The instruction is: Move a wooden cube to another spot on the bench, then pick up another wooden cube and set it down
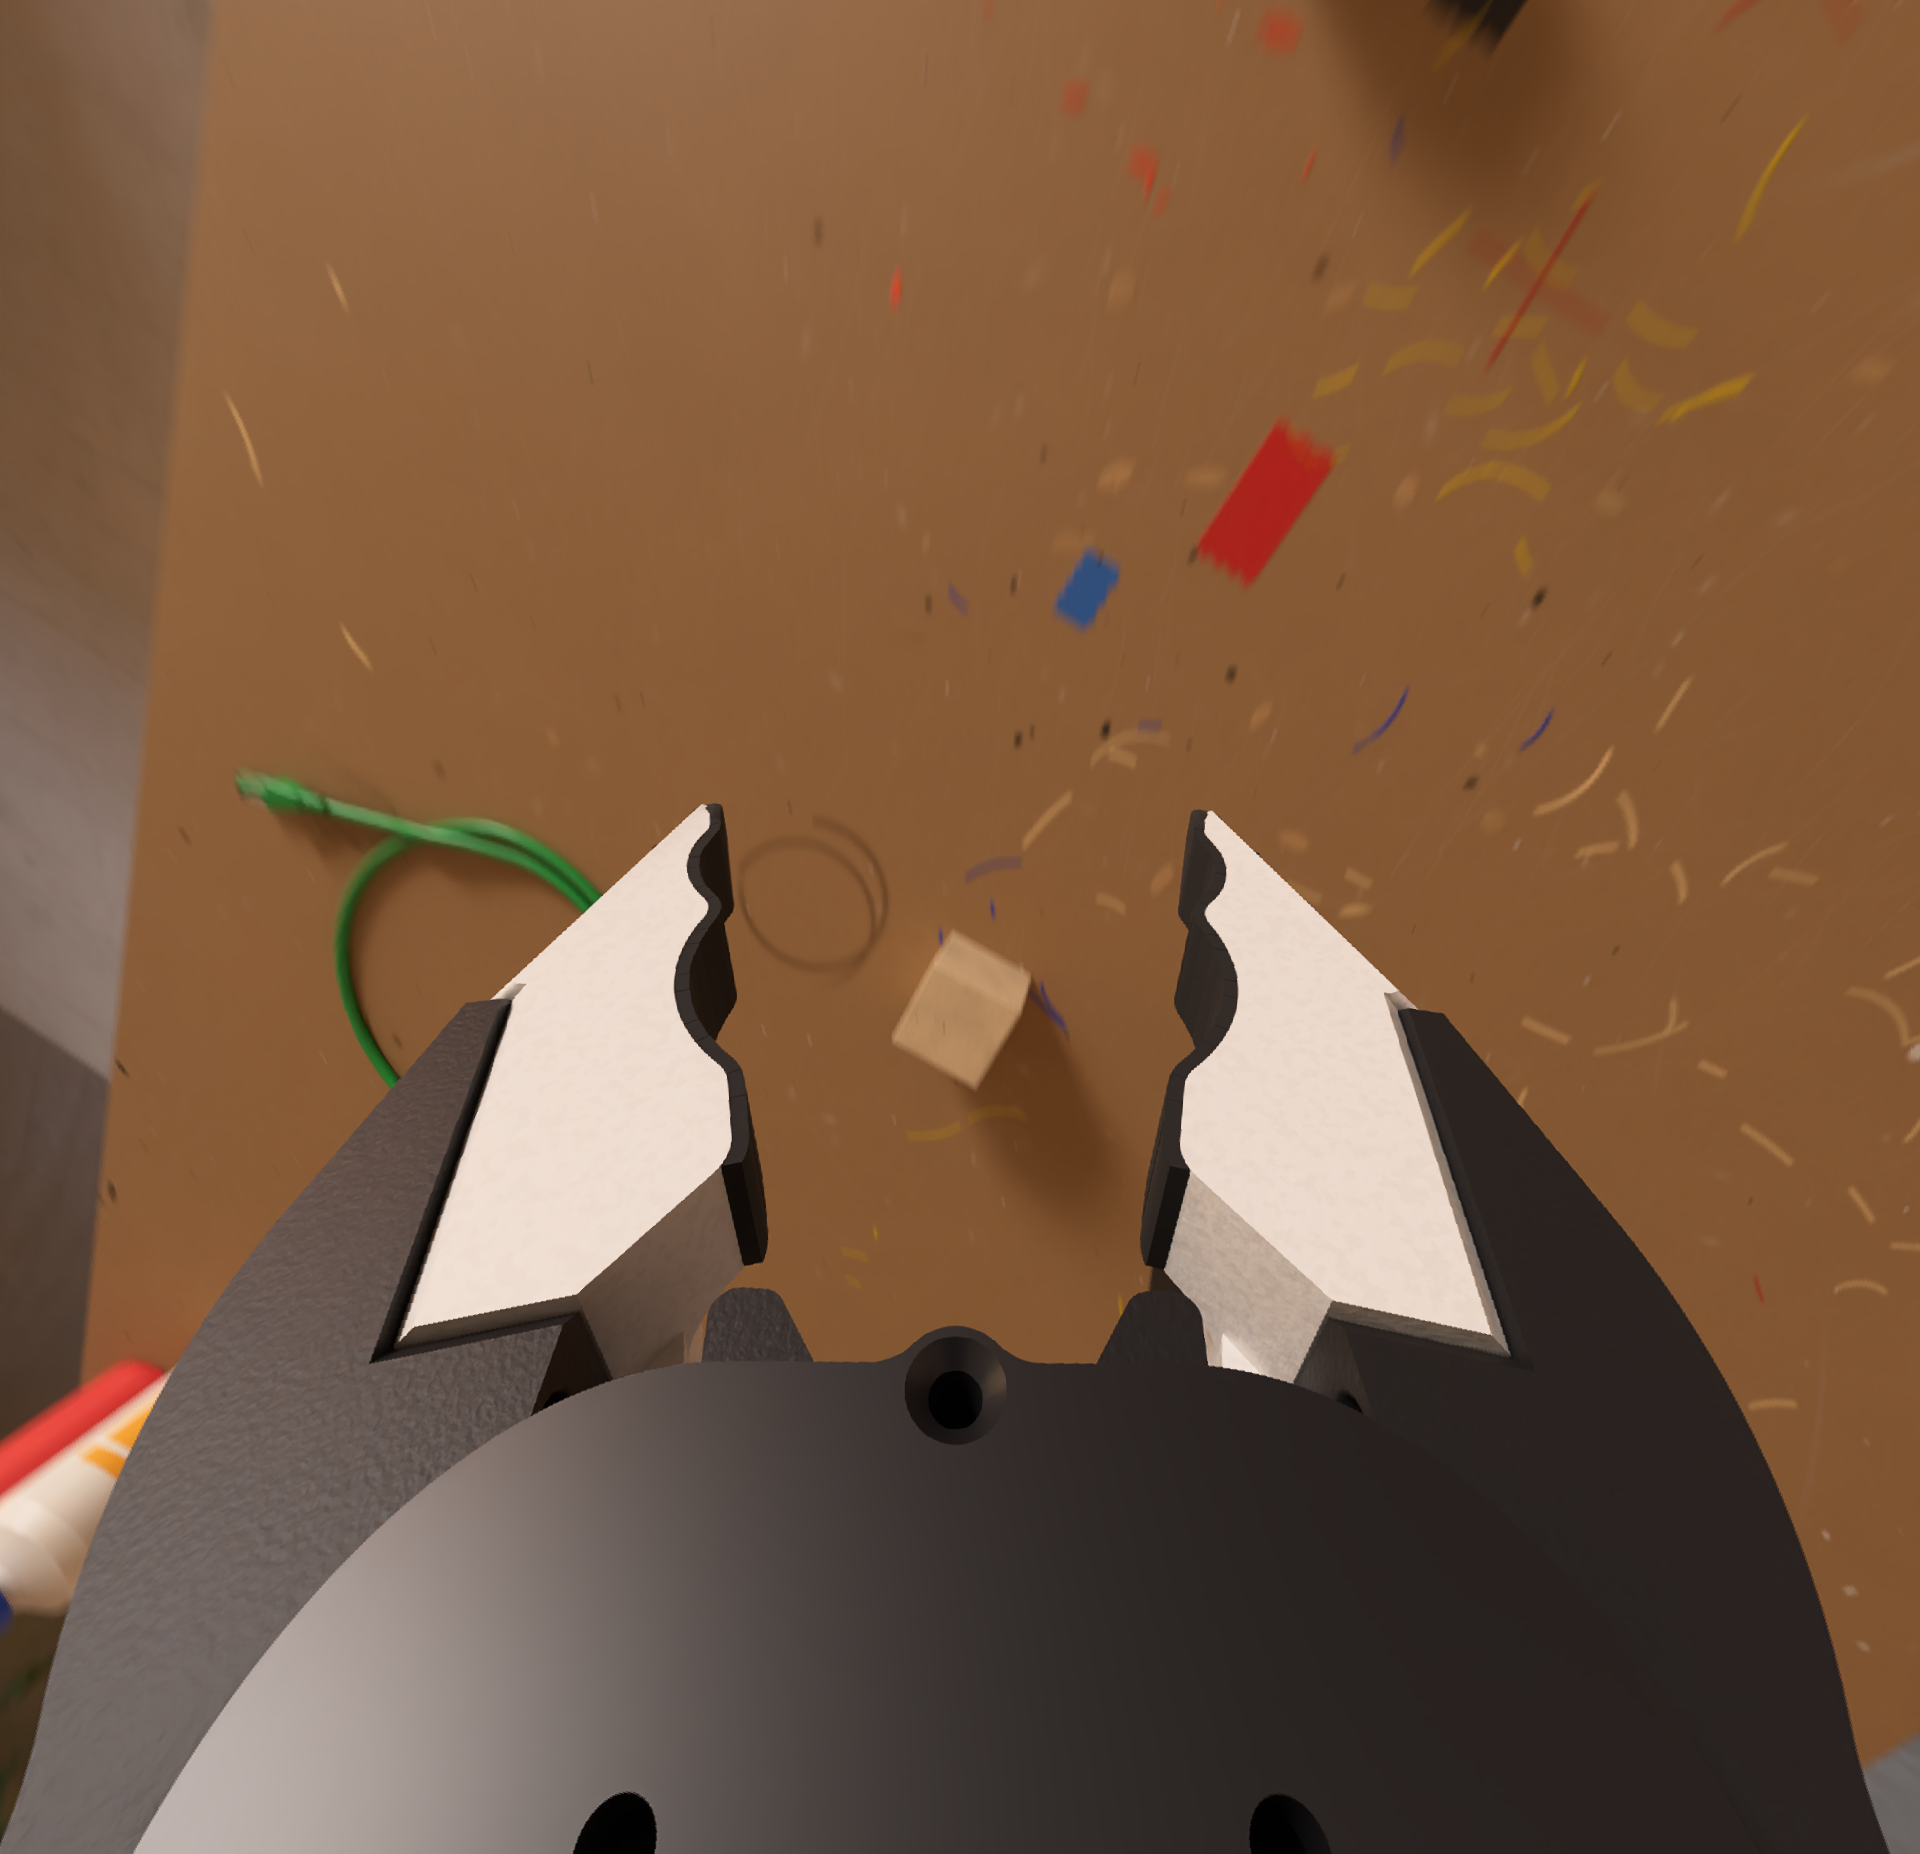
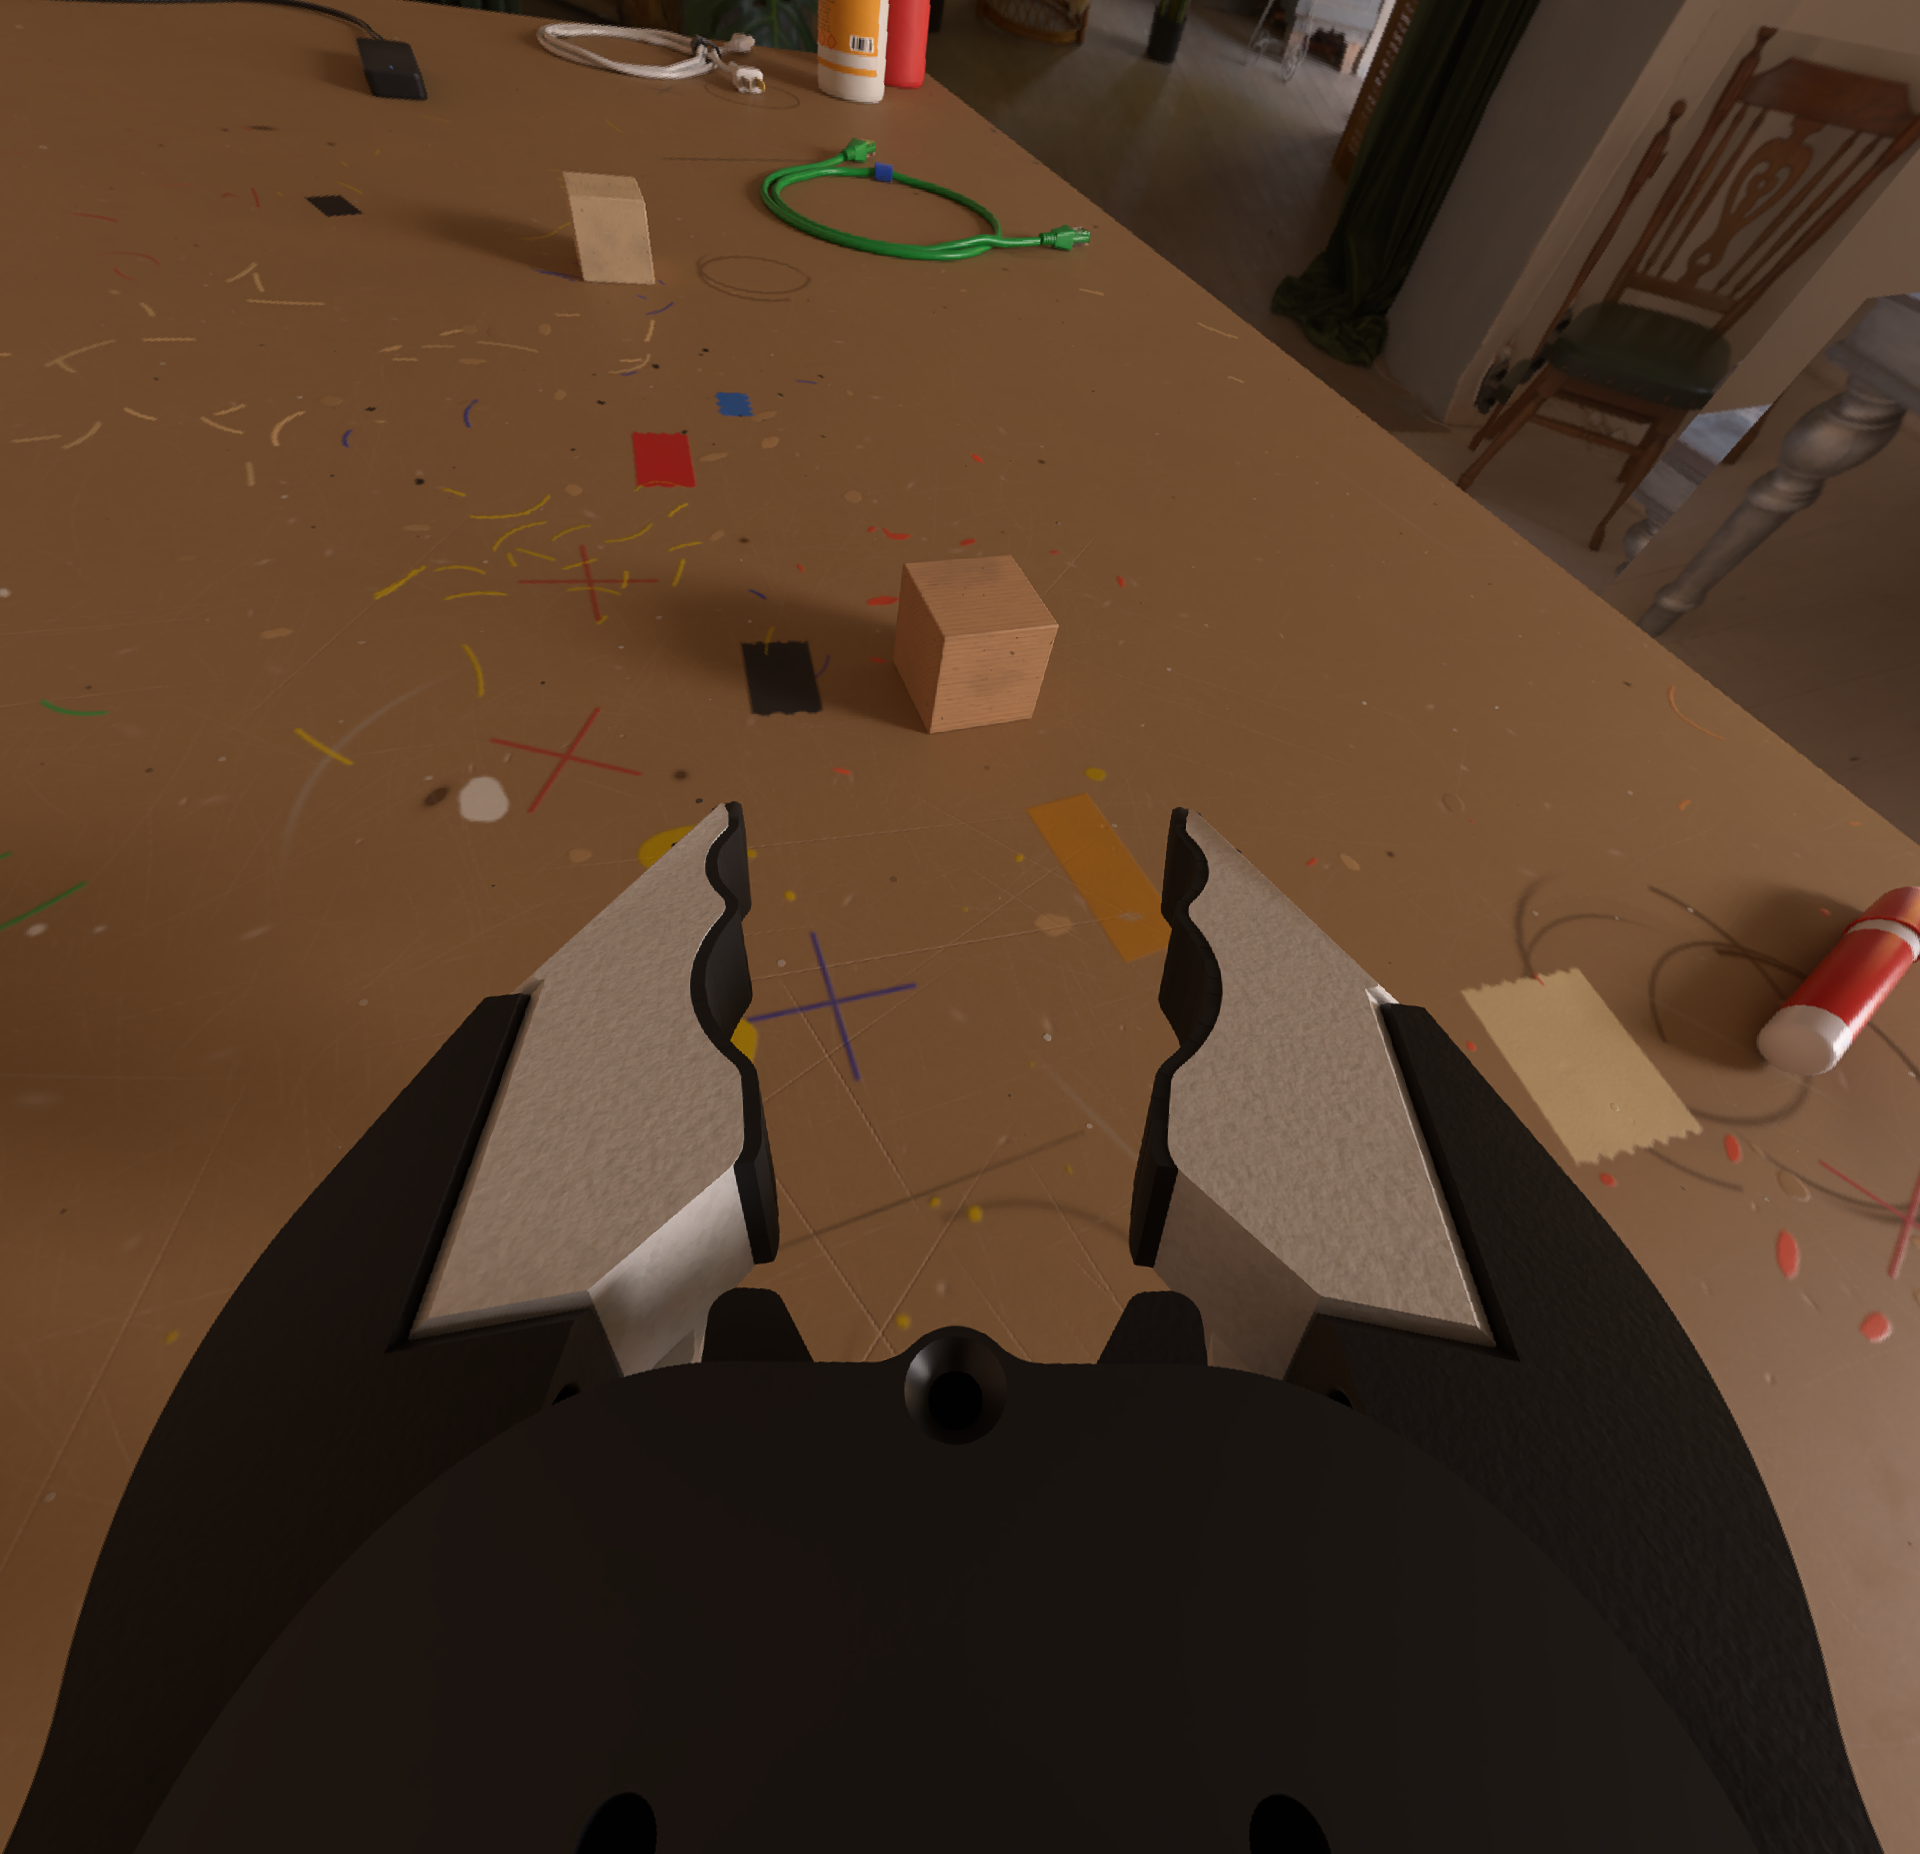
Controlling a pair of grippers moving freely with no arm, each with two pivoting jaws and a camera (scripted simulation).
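In the left wrist view, a pale wooden cube (image 1: 961, 1009) lies on the brown bench, seen from above between and below my open left gripper (image 1: 956, 817). The gripper hovers above it and is empty. In the right wrist view, a darker wooden cube (image 2: 975, 644) stands on the bench ahead of my open, empty right gripper (image 2: 954, 817), a short way beyond the fingertips. The pale cube (image 2: 608, 227) shows farther back in that view, next to a green cable.
A coiled green cable (image 2: 883, 212) (image 1: 416, 869) lies by the pale cube. White and red bottles (image 2: 873, 12) stand at the far edge. A red-and-white tube (image 2: 1844, 983) lies right. A black adapter (image 2: 390, 67), white cable (image 2: 649, 50), and tape patches are there. The bench edge (image 2: 1455, 474) runs diagonally right.
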